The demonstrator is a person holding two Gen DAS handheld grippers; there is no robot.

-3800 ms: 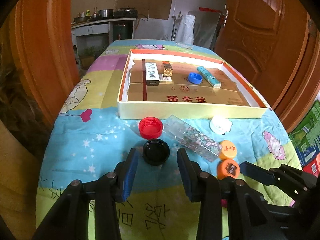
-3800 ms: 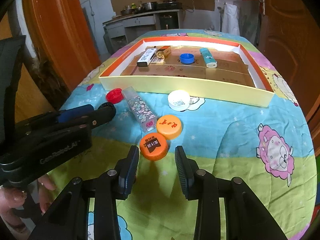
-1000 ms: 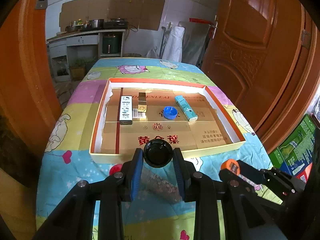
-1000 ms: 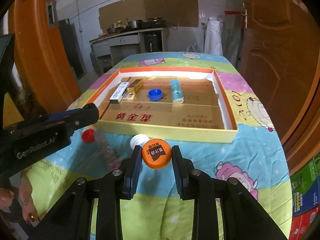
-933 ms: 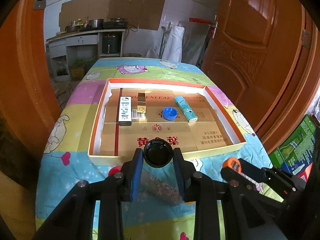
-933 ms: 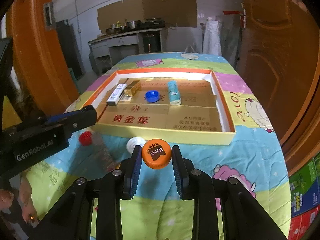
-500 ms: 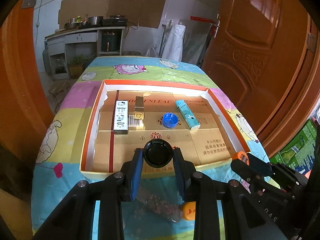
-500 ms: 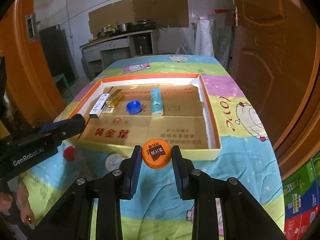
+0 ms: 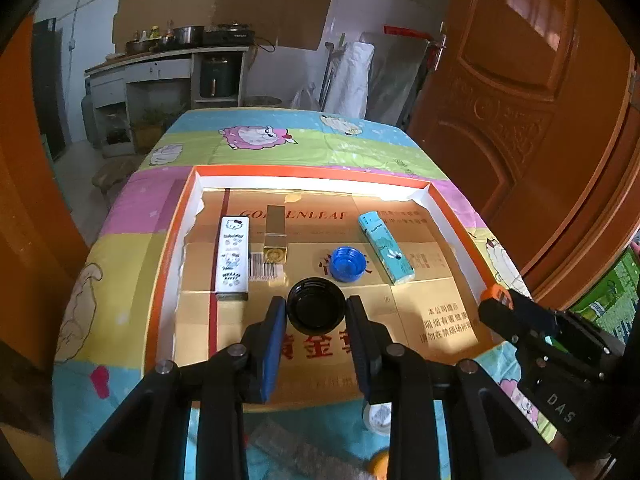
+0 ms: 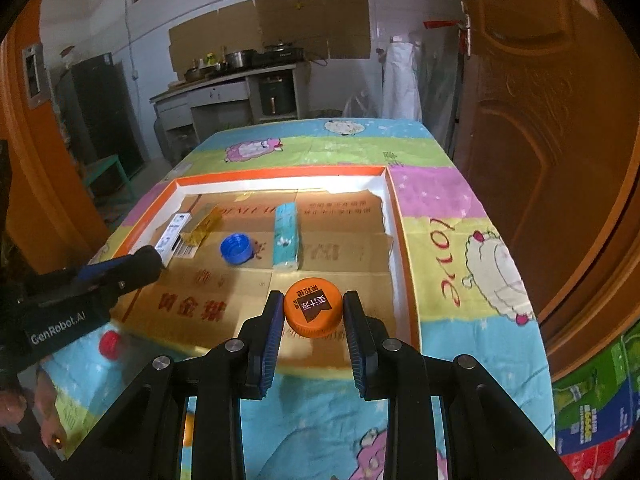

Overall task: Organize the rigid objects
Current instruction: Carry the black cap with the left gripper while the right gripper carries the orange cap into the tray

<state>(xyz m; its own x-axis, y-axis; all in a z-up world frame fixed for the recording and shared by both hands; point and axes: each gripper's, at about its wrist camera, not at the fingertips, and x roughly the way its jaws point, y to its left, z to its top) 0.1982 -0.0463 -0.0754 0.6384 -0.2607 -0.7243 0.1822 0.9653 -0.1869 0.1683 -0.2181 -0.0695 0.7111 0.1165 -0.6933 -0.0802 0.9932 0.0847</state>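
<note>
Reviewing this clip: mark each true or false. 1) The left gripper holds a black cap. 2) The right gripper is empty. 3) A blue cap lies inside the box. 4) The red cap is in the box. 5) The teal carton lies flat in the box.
1) True: the left gripper is shut on the black cap.
2) False: the right gripper grips an orange cap.
3) True: the blue cap rests on the box floor.
4) False: the red cap lies on the tablecloth, outside the box.
5) True: the teal carton lies flat beside the blue cap.
</note>
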